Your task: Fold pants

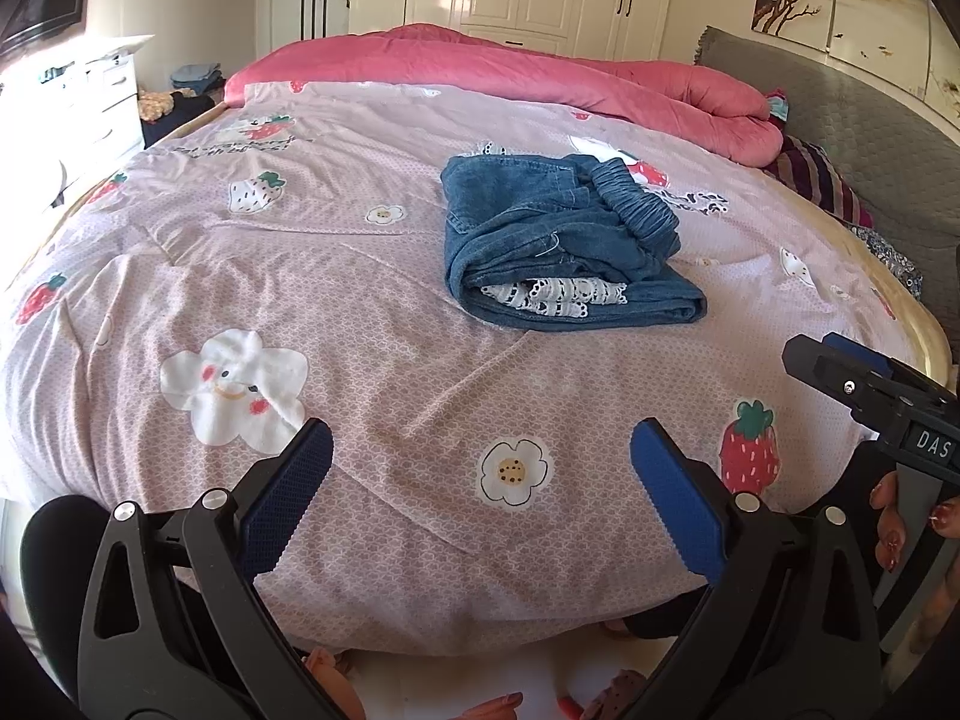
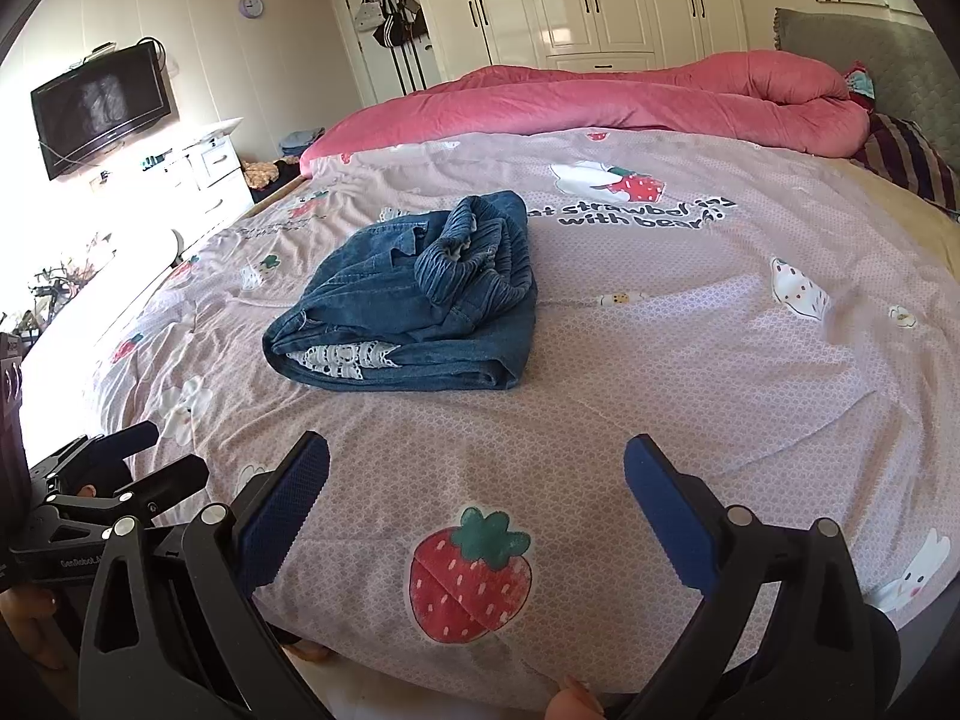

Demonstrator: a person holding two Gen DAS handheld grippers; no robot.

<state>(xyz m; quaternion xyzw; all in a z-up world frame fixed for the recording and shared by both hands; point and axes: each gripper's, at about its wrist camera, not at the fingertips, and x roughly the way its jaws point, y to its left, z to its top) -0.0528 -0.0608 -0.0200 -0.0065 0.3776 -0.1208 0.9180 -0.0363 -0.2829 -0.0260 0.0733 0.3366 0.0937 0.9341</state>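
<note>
Nearest the lens, the left gripper (image 1: 480, 483) hangs with its blue pads spread wide over the near edge of the quilt (image 1: 372, 324), grasping nothing; the right gripper (image 2: 477, 480) is likewise spread and empty, a strawberry print showing between its fingers. The pants (image 1: 564, 240) lie ahead of both, well apart from either, on the middle of the quilt: a compact denim bundle, waistband bunched on top at the far side, lace trim peeking from the near fold. Its long axis seems to run across the view, left to right. From the left gripper it sits ahead and slightly right; from the right one (image 1: 864, 390), ahead and left (image 2: 408, 306). Neither looks clearly nearer. Beyond lies the pink comforter (image 1: 510, 69).
</note>
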